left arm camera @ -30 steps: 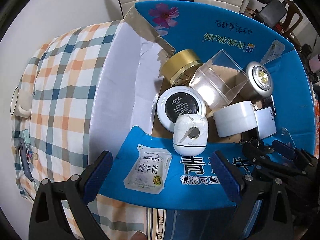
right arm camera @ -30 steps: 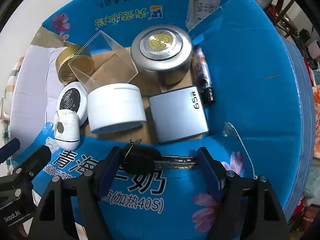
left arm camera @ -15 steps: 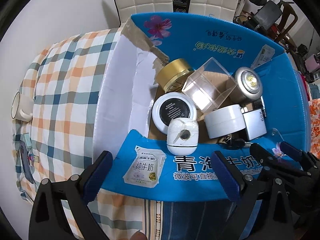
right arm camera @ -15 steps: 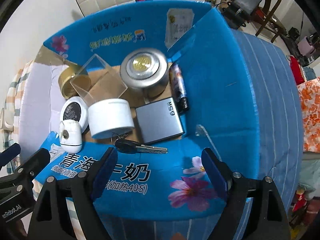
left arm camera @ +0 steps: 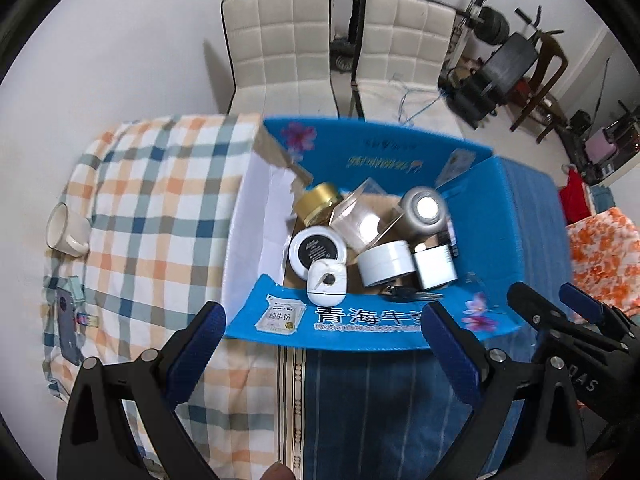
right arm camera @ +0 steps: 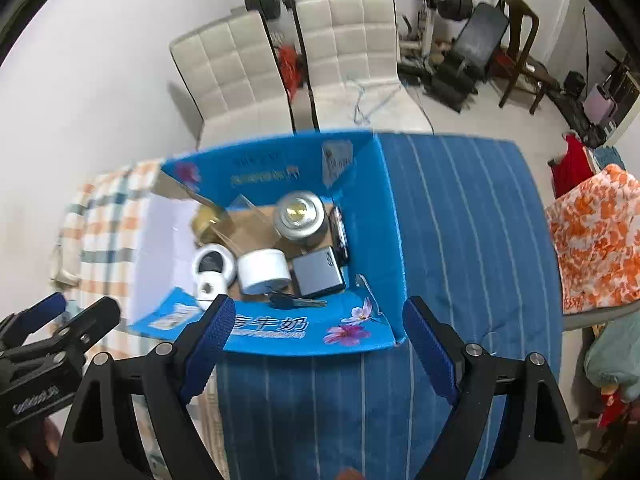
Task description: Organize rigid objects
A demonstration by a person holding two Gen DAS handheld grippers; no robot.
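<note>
An open blue cardboard box (left arm camera: pixel 500 216) (right arm camera: pixel 384 208) holds a gold-lidded jar (left arm camera: pixel 320 200), a clear plastic cube (left arm camera: pixel 360 216), a silver round tin (right arm camera: pixel 299 214), a white tub (right arm camera: pixel 264 270), a black-topped white jar (left arm camera: pixel 316 250), a small white device (left arm camera: pixel 326 284), a grey case (right arm camera: pixel 318 276) and a black key (right arm camera: pixel 292 302) by the near wall. My left gripper (left arm camera: pixel 322 320) hangs open well above the box's near flap. High over the same flap, my right gripper (right arm camera: pixel 318 312) is open too, with nothing between its fingers.
The box sits where a checked cloth (left arm camera: pixel 160 184) meets a blue striped cloth (right arm camera: pixel 472 216). On the checked cloth lie a cream mug (left arm camera: pixel 66 232) and a dark flat phone-like thing (left arm camera: pixel 68 328). Two white chairs (left arm camera: pixel 280 48) stand behind; gym gear and an orange floral cloth (right arm camera: pixel 592 240) are at right.
Both grippers have risen away from the box, so it looks smaller. The key, between the right jaws a second ago, now lies in the box by its near wall.
</note>
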